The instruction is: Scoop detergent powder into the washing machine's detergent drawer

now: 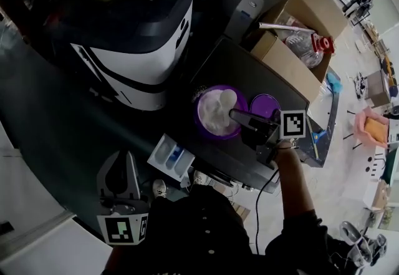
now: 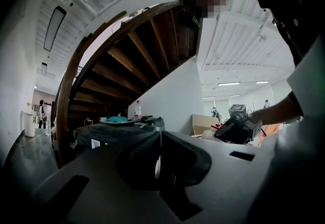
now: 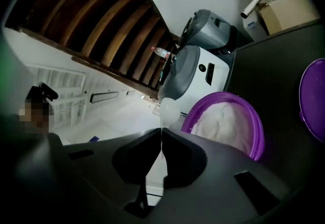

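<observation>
Right hand-held gripper (image 3: 161, 135) pinches one white scoop (image 3: 167, 109).

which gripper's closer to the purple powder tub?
Right. The right gripper is at the purple tub's rim, fingers shut on a white scoop. The left gripper sits well apart, past the detergent drawer.
</observation>
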`<state>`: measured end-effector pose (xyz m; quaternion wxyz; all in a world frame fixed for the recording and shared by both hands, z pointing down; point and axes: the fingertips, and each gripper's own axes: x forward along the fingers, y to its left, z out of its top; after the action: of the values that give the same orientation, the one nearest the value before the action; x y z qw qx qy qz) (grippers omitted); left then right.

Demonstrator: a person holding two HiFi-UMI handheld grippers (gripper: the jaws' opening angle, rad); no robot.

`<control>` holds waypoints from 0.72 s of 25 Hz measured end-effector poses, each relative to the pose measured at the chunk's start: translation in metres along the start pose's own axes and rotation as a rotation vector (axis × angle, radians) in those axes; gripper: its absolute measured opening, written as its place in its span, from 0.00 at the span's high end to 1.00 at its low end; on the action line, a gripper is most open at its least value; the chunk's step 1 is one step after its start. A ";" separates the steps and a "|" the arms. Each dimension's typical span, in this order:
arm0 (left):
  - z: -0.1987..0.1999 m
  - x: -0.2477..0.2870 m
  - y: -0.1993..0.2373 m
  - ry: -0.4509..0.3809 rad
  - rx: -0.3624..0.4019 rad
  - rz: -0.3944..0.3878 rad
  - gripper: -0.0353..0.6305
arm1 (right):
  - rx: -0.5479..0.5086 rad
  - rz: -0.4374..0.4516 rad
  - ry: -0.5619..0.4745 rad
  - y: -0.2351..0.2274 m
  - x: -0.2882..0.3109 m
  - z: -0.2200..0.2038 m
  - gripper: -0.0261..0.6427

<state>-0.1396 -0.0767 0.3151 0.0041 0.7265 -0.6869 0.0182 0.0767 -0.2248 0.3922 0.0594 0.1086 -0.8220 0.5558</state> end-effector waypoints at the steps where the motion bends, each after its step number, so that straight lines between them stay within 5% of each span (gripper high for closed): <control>1: 0.003 0.000 0.000 -0.005 0.003 0.001 0.91 | -0.004 0.017 -0.033 0.004 -0.003 0.000 0.91; 8: 0.016 -0.007 -0.001 -0.024 0.013 0.012 0.91 | -0.041 0.089 -0.143 0.032 -0.018 -0.010 0.91; 18: 0.018 -0.035 0.003 -0.021 0.018 0.046 0.91 | 0.004 0.208 -0.139 0.079 0.007 -0.064 0.91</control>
<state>-0.1438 -0.0428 0.2956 -0.0099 0.7106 -0.7033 0.0170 0.0487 -0.1382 0.3463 -0.0557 0.0610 -0.8297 0.5520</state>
